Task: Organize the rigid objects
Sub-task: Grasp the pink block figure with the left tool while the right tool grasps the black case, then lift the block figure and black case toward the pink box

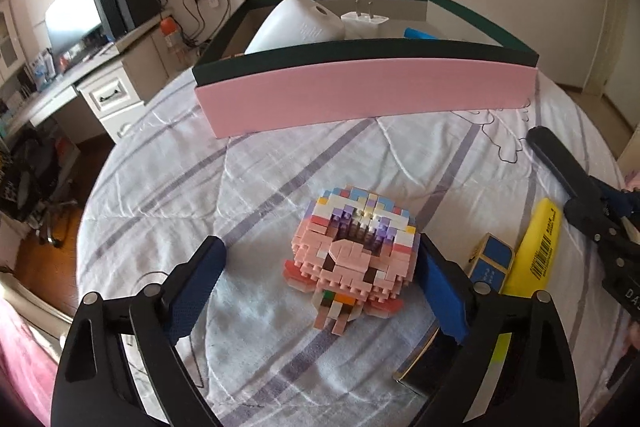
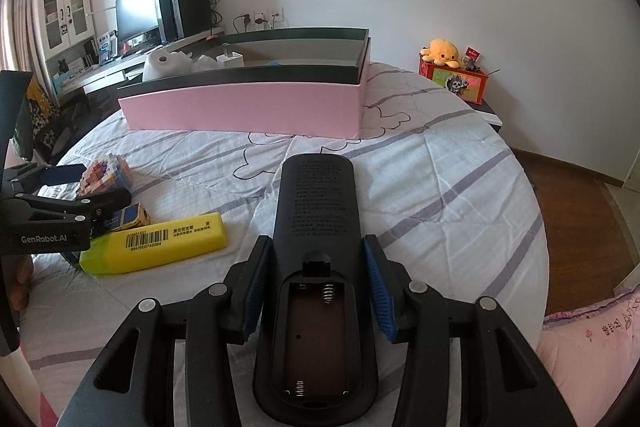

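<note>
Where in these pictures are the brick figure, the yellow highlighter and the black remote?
brick figure point(image 1: 348, 259), left wrist view, on its pink middle.
yellow highlighter point(image 2: 160, 241), right wrist view, on its barcode side.
black remote point(image 2: 318, 203), right wrist view, on its printed back.

the box point(image 1: 360, 95) wall hides most of its contents. the remote point(image 2: 316, 267) is cut off at the bottom edge; its print is too small to read.
</note>
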